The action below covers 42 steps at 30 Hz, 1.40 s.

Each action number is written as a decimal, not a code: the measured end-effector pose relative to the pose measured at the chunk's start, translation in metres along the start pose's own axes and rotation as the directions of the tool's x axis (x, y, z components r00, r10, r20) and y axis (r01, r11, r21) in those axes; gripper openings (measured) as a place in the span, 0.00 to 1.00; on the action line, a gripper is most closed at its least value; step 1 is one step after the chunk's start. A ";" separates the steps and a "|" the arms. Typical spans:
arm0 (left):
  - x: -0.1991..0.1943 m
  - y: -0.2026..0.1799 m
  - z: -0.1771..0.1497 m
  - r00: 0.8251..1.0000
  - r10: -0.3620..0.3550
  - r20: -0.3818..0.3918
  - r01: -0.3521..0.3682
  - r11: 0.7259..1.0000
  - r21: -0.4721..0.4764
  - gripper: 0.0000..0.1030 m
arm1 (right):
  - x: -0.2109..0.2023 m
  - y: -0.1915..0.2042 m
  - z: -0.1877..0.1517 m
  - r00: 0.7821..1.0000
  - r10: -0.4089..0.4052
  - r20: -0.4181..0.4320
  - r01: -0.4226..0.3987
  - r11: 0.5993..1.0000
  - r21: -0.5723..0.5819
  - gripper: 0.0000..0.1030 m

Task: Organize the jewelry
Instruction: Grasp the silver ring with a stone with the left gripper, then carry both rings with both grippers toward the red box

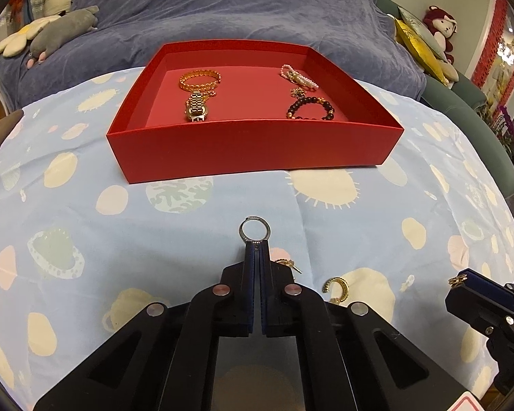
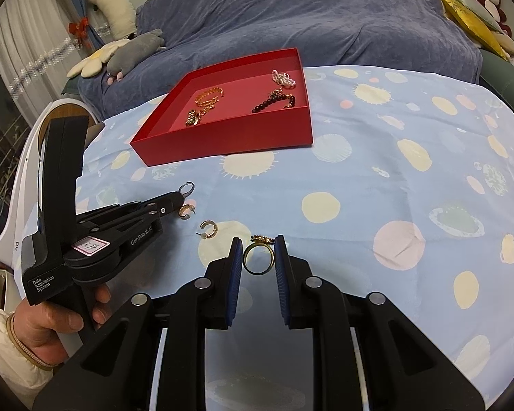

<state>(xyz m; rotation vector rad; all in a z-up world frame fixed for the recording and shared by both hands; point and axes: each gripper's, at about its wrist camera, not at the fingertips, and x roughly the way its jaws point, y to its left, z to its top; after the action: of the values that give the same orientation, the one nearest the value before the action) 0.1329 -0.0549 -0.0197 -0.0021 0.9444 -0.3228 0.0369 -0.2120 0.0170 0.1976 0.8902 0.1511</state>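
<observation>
My left gripper [image 1: 257, 245]: jaws pressed together, pinching the lower edge of a silver hoop earring [image 1: 254, 230], which stands up at 12 o'clock from the tips.

My right gripper [image 2: 257, 251]: jaws partly closed, clamping a gold ring [image 2: 258, 259] by its band, the ornamented top at 12 o'clock.

My left hand [image 2: 56, 322]: wrapped round the left gripper's handle, cream sleeve at the wrist.

Two gold hoop earrings [image 2: 209, 229], [image 2: 185, 211]: loose on the tablecloth, at 10 o'clock from the ring.

Tablecloth [image 2: 377, 205]: pale blue, cream and pink blots.

Red tray [image 1: 250, 150]: at 12 o'clock beyond the silver hoop. Contents: gold chain bracelet [image 1: 199, 80], gold watch [image 1: 196, 107], pearl bracelet [image 1: 298, 76], dark bead bracelet [image 1: 311, 108].

Blue blanket [image 1: 257, 10]: behind the tray.
</observation>
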 end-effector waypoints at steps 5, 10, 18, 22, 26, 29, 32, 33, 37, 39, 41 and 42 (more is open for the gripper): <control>0.000 -0.005 0.002 1.000 0.012 0.014 -0.012 1.000 0.006 0.03 | 0.001 -0.002 -0.001 1.000 -0.003 -0.005 0.003 1.000 0.001 0.18; 0.005 -0.008 0.003 0.999 0.036 0.013 -0.036 0.999 0.004 0.18 | 0.001 -0.003 0.000 1.000 -0.002 -0.003 0.002 1.000 0.006 0.18; 0.014 -0.018 0.010 0.997 0.071 0.043 -0.072 0.997 0.024 0.30 | 0.001 -0.006 0.000 1.000 -0.002 -0.002 0.002 1.000 0.015 0.18; 0.016 -0.019 0.011 0.996 0.080 0.045 -0.082 0.996 0.028 0.20 | -0.001 -0.010 0.002 1.000 -0.002 0.003 0.002 1.000 0.024 0.18; 0.016 -0.017 0.012 0.997 0.070 0.043 -0.071 0.997 0.020 0.17 | -0.003 -0.010 0.003 1.000 0.002 0.008 -0.003 1.000 0.027 0.18; 0.015 -0.016 0.012 0.996 0.074 0.041 -0.075 0.997 0.021 0.17 | -0.004 -0.008 0.004 1.000 0.006 0.011 -0.006 1.000 0.023 0.18; 0.013 -0.014 0.010 0.997 0.064 0.035 -0.064 0.998 0.019 0.17 | -0.004 -0.006 0.006 1.000 0.008 0.012 -0.008 1.000 0.021 0.18; 0.012 -0.013 0.010 0.998 0.061 0.032 -0.061 0.998 0.018 0.17 | -0.004 -0.004 0.007 1.000 0.009 0.013 -0.009 1.000 0.020 0.18; 0.008 -0.009 0.008 0.998 0.057 0.026 -0.057 0.998 0.016 0.17 | -0.003 0.003 0.010 1.000 0.017 0.018 -0.018 1.000 0.013 0.18; 0.004 -0.007 0.007 0.998 0.052 0.028 -0.052 0.999 0.013 0.17 | -0.003 0.008 0.011 1.000 0.023 0.021 -0.023 1.000 0.008 0.18; -0.001 -0.005 0.005 0.998 0.049 0.031 -0.050 0.999 0.013 0.17 | -0.003 0.013 0.013 0.999 0.029 0.024 -0.029 1.000 0.001 0.18; -0.004 -0.004 0.004 0.998 0.048 0.033 -0.048 0.999 0.012 0.17 | -0.002 0.016 0.013 0.999 0.032 0.025 -0.032 0.999 -0.001 0.18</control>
<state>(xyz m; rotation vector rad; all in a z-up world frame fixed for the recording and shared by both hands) 0.1327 -0.0586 -0.0137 0.0273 0.9090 -0.2838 0.0452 -0.1984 0.0307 0.2124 0.8619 0.1785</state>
